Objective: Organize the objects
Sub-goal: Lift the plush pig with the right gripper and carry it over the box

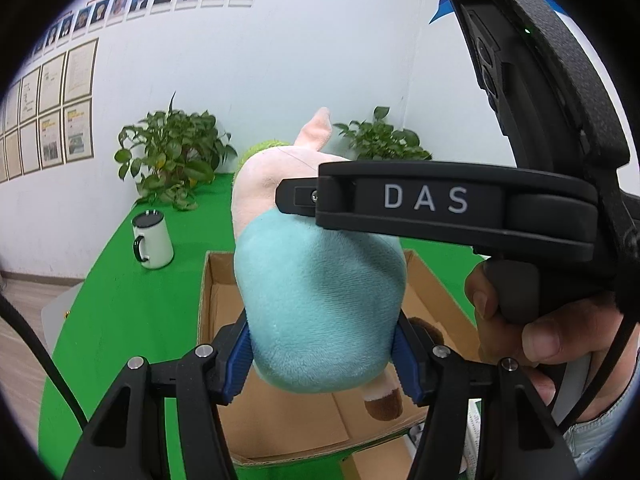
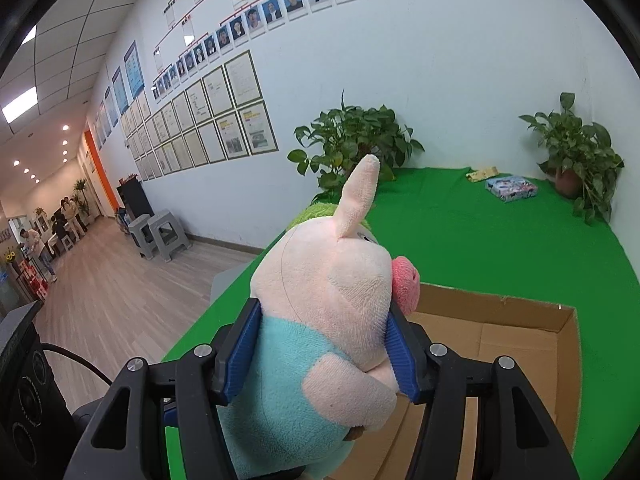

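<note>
Both tools, left (image 1: 322,354) and right (image 2: 322,354), clamp the plush pig (image 1: 316,300) above the cardboard box (image 2: 520,344); only the left view shows the mug (image 1: 153,240).

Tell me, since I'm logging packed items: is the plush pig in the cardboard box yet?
Not yet. Both grippers clamp the plush pig in the air above the open cardboard box.

One plush pig (image 2: 332,300), two plants (image 2: 352,140)

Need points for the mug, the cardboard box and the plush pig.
mug (image 1: 157,245), left wrist view, white side wall
box (image 2: 520,344), right wrist view, inner floor
pig (image 2: 332,280), right wrist view, head
</note>
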### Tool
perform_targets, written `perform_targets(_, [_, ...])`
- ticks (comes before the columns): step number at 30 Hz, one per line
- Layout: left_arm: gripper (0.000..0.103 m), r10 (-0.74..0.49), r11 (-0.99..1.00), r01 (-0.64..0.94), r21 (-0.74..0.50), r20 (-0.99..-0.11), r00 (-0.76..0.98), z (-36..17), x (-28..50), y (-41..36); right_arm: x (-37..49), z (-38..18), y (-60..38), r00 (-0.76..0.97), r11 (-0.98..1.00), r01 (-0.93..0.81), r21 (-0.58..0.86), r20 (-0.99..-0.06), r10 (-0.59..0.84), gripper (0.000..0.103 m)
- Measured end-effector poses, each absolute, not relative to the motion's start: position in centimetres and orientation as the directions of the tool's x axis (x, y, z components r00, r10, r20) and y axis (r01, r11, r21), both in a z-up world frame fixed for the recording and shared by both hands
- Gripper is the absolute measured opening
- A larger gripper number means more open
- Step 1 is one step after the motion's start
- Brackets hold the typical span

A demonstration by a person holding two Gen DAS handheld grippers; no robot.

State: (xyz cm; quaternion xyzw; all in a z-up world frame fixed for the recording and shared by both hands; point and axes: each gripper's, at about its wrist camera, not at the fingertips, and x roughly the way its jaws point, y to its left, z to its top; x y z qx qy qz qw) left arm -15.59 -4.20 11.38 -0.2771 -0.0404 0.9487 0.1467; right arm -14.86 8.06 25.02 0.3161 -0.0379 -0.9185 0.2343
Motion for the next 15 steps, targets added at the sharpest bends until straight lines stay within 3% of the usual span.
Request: perform_targets(15, [0.059, 0.286, -0.958, -0.204, -0.201, -0.627, -0.724, 5.4, -17.3, -5.9, -20.4, 12.8, 5.4, -0.571, -0.877, 0.391, 0.28, -0.674, -0.469, 0.057])
